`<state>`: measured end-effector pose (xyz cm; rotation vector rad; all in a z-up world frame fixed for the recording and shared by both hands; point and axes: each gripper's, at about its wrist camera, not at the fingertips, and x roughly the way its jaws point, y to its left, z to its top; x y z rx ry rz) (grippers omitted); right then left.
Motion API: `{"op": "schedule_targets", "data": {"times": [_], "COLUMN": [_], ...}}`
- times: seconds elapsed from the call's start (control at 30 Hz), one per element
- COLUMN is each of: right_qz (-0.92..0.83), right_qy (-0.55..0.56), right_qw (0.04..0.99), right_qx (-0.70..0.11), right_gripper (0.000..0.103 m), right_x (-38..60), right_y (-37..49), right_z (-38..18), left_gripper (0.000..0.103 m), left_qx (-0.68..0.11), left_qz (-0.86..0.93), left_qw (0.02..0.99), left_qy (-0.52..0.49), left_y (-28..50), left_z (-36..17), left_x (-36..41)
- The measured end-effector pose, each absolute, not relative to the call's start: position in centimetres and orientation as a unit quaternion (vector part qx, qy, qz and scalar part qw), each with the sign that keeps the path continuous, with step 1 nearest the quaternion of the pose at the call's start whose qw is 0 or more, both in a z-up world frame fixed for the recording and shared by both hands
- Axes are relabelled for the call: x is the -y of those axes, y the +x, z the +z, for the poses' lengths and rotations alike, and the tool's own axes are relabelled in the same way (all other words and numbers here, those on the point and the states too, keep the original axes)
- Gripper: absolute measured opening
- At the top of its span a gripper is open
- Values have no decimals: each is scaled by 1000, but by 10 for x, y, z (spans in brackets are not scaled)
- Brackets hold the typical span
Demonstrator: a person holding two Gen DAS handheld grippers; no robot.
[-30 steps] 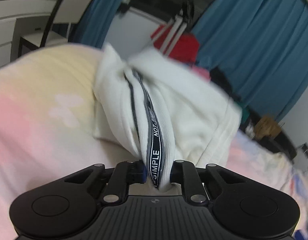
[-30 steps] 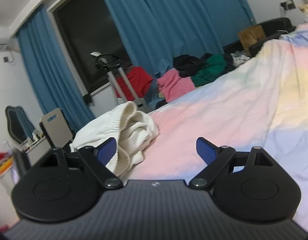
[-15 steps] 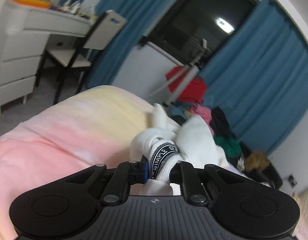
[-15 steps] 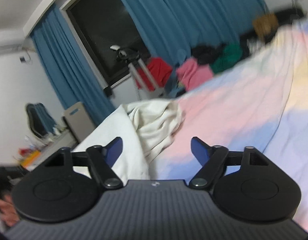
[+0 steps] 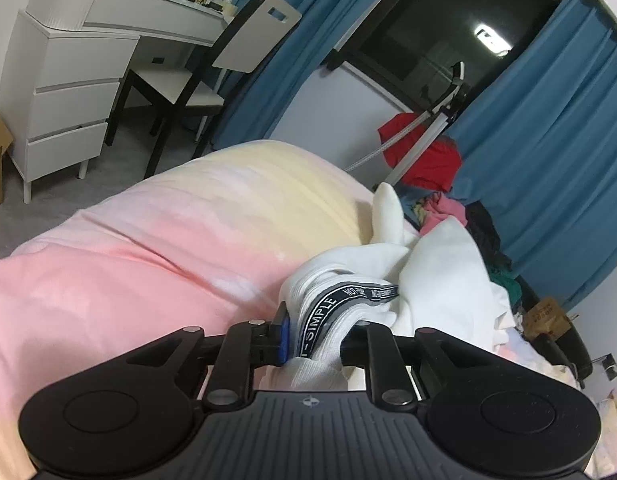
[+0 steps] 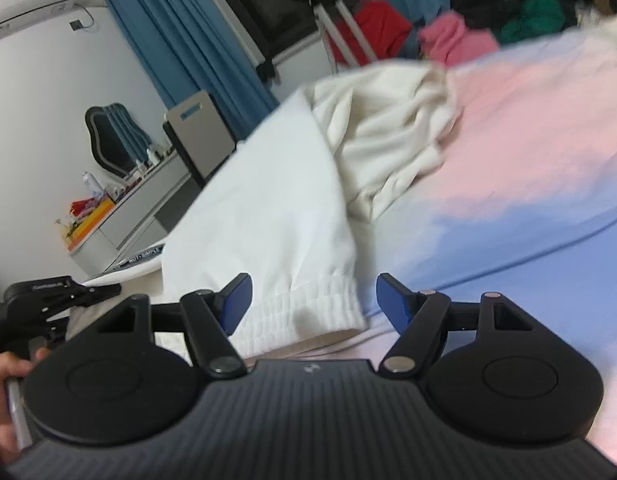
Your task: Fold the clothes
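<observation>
Left hand-held gripper (image 5: pixel 314 338) clenched on white garment (image 5: pixel 436 272), lower centre of frame | right hand-held gripper (image 6: pixel 313 300) released, garment's ribbed cuff (image 6: pixel 308 312) between its fingers | bed (image 5: pixel 148 248) beneath

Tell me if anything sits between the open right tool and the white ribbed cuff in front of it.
Nothing visible does: the right tool is open, and the white garment's ribbed cuff lies between its blue fingertips.
</observation>
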<state>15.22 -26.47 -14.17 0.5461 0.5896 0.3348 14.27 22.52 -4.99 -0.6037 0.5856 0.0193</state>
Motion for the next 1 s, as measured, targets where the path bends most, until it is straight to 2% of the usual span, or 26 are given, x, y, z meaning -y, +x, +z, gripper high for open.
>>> {"op": "schedule_targets", "data": {"times": [0.37, 0.53, 0.6, 0.63, 0.7, 0.87, 1.0], "right_qz": [202, 214, 211, 214, 220, 238, 255], "right_qy": [285, 284, 271, 269, 270, 281, 291], "right_qw": [879, 878, 885, 887, 889, 890, 879], "right_qx": [-326, -320, -315, -310, -298, -267, -278], "right_gripper": [70, 52, 38, 36, 25, 22, 21], "right_x": [243, 239, 237, 238, 241, 251, 256], "right_y": [191, 186, 182, 179, 171, 140, 104], "right_z": [-176, -168, -161, -154, -140, -98, -79], "left_gripper": [23, 24, 24, 24, 24, 24, 24], "left_qx": [-300, -301, -301, -301, -299, -294, -295], "left_qz": [38, 46, 47, 46, 43, 30, 24], "left_qw": [903, 902, 901, 902, 903, 903, 903], "left_qy": [-306, -307, -309, -307, -305, -312, -312], "left_y": [154, 162, 163, 163, 162, 159, 159], "left_z": [-66, -67, -67, -67, -66, -62, -61], "left_x": [-230, -232, -232, -232, -231, -230, -230]}}
